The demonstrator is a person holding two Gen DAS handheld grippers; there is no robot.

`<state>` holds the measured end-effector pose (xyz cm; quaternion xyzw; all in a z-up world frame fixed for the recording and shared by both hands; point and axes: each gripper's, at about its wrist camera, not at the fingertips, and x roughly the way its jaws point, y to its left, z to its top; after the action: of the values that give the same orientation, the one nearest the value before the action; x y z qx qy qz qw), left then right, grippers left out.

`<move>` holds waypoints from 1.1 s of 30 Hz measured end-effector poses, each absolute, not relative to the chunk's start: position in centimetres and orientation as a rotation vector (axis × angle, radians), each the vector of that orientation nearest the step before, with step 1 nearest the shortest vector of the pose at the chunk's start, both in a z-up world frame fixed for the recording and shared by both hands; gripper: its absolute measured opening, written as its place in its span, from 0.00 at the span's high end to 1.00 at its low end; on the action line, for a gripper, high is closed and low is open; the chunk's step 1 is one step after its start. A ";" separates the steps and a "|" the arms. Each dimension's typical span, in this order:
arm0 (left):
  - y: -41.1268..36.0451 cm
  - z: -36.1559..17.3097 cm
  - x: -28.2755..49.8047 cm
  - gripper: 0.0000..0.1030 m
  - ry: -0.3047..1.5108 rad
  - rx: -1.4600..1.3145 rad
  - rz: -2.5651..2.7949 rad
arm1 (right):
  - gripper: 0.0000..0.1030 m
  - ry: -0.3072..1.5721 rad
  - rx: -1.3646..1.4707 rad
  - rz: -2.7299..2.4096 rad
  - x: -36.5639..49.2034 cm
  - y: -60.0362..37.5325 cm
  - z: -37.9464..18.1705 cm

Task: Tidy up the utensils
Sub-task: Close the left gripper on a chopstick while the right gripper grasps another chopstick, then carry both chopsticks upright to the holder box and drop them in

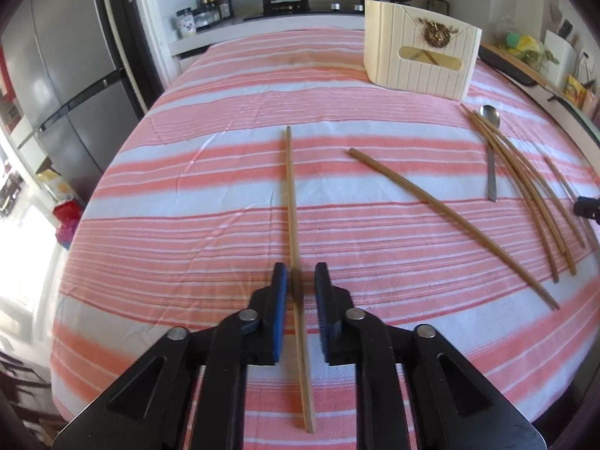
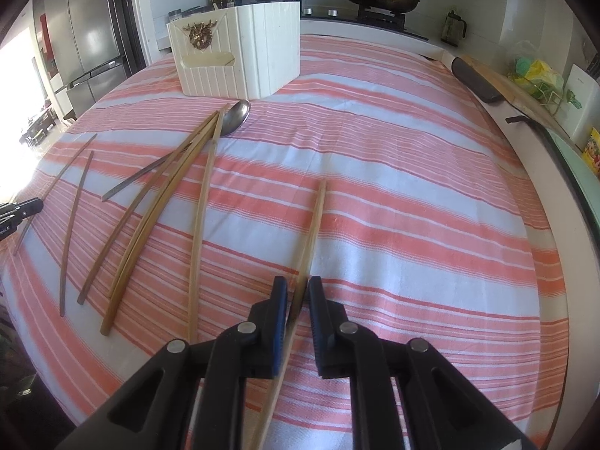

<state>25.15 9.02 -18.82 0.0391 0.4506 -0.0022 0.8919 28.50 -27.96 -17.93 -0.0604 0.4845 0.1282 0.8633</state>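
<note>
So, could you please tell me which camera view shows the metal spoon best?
The right wrist view: the metal spoon lies nearer the middle there, its shiny bowl plain beside the chopsticks, though they cross its handle. The left wrist view shows the spoon smaller, near the right edge, but with its handle mostly bare.

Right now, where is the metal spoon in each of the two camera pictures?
Left wrist view: the spoon lies at right, bowl pointing toward the white box.
Right wrist view: the spoon lies upper left, just in front of that box.
Shared landmark: the white box with the gold ornament.
</note>
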 end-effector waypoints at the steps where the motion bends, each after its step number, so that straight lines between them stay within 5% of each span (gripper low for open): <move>1: 9.2 -18.6 25.4 0.63 0.941 0.078 -0.014 | 0.74 1.031 -0.126 0.282 28.6 -27.9 -17.9; 3: 9.6 -18.3 26.2 0.54 0.961 0.064 -0.043 | 0.71 1.057 -0.147 0.294 28.8 -27.5 -17.9; 15: 11.2 -19.2 36.2 0.55 1.106 0.047 -0.120 | 0.72 1.118 -0.160 0.278 33.0 -26.5 -18.0; 16: 11.0 -19.2 36.8 0.57 1.112 0.053 -0.127 | 0.72 1.124 -0.153 0.274 33.6 -26.4 -18.0; 18: 10.5 -19.1 37.9 0.95 1.112 0.075 -0.135 | 0.84 1.127 -0.165 0.260 34.8 -26.1 -17.9; 19: 10.4 -19.0 38.3 0.96 1.117 0.080 -0.144 | 0.92 1.127 -0.175 0.256 35.5 -25.9 -18.0; 21: 10.3 -18.8 38.6 0.96 1.105 0.089 -0.128 | 0.94 1.129 -0.147 0.258 36.7 -26.0 -17.9; 33: 12.1 -7.1 32.4 0.96 0.750 -0.039 -0.141 | 0.94 0.792 0.050 0.327 33.8 -27.4 -7.6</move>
<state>32.37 12.11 -7.11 -0.0191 0.3658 -0.0689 0.9280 33.80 -27.44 -7.57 0.0244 0.3840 0.1587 0.9093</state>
